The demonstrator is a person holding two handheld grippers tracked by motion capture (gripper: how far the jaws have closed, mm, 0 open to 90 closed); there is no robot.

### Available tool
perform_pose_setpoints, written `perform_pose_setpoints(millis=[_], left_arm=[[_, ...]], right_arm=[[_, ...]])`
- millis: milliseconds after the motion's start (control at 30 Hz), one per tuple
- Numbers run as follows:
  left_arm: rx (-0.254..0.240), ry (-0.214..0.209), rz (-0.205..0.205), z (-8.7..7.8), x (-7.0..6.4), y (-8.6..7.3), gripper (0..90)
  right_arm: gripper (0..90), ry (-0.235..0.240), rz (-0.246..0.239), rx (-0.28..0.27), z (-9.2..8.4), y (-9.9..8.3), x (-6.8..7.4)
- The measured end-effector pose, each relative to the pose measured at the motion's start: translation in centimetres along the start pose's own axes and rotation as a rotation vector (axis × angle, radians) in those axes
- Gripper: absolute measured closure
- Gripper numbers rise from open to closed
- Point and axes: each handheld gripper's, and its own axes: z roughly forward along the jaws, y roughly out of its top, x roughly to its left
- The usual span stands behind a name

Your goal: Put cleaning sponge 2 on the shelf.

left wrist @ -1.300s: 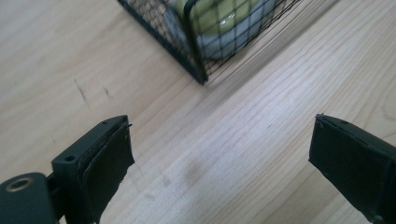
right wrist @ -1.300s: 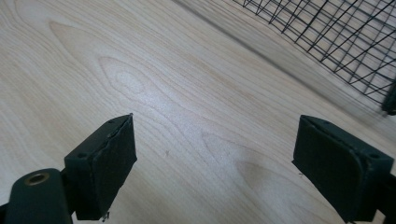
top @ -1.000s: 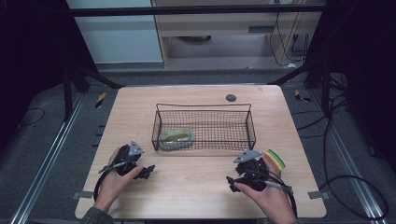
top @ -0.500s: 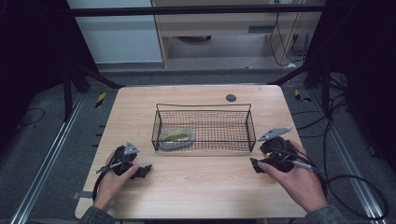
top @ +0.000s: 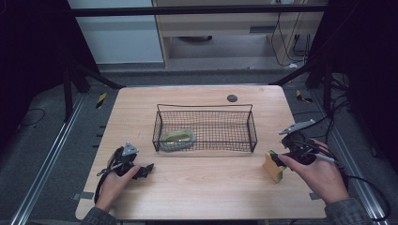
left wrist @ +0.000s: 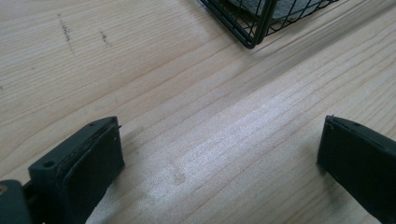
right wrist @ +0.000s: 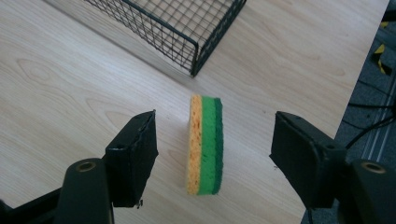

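Observation:
A yellow-and-green sponge (top: 273,166) stands on edge on the wooden table (top: 202,187), right of the black wire basket (top: 204,107). My right gripper (top: 283,158) points at it from the right. In the right gripper view the sponge (right wrist: 205,144) stands between the jaws of that gripper (right wrist: 212,140), which have just been closing; gaps remain on both sides, so it is open. My left gripper (top: 144,169) is low over the table front left. Its jaws (left wrist: 224,140) have just been opening and stand wide, with only bare wood between them.
A greenish-grey item (top: 177,137) lies in the basket's left end. The basket corner (left wrist: 252,28) is ahead of the left gripper. A small dark disc (top: 232,98) sits near the table's far edge. The table's right edge (right wrist: 345,112) is close to the sponge.
My right hand swung from the front of the table up and to the right, and its jaws now straddle the sponge. The left hand stayed about where it was.

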Motion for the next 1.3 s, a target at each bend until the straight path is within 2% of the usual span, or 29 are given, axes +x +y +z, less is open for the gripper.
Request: perform_pose_setpoints(millis=[367,667,767,1000,1067,1100,1167,1200,1300], left_arm=[[-0.006,0.000,0.000,0.1,0.0,0.0,0.0],[-0.006,0.000,0.000,0.1,0.0,0.0,0.0],[-0.005,-0.001,0.001,0.1,0.0,0.0,0.0],[-0.006,-0.001,-0.001,0.1,0.0,0.0,0.0],[-0.006,0.000,0.001,0.1,0.0,0.0,0.0],[-0.005,-0.001,0.001,0.1,0.0,0.0,0.0],[-0.005,-0.001,0.001,0.1,0.0,0.0,0.0],[-0.005,-0.001,0.001,0.1,0.0,0.0,0.0],[-0.005,-0.001,0.001,0.1,0.0,0.0,0.0]], right_arm=[[38.0,0.034,0.041,0.085,3.0,-1.2,-1.0],[41.8,0.047,0.048,0.127,4.3,-1.1,-1.0],[44.3,0.062,0.050,0.157,5.0,-1.2,-0.8],[50.8,0.066,0.049,0.185,5.7,-1.3,-0.7],[54.1,0.070,0.046,0.196,5.8,-1.5,-0.7],[59.9,0.066,0.045,0.206,5.9,-1.6,-0.7],[63.0,0.063,0.042,0.204,5.9,-1.6,-0.7],[64.8,0.064,0.056,0.201,5.7,-1.5,-0.8],[65.0,0.059,0.054,0.181,5.2,-1.3,-0.8]])
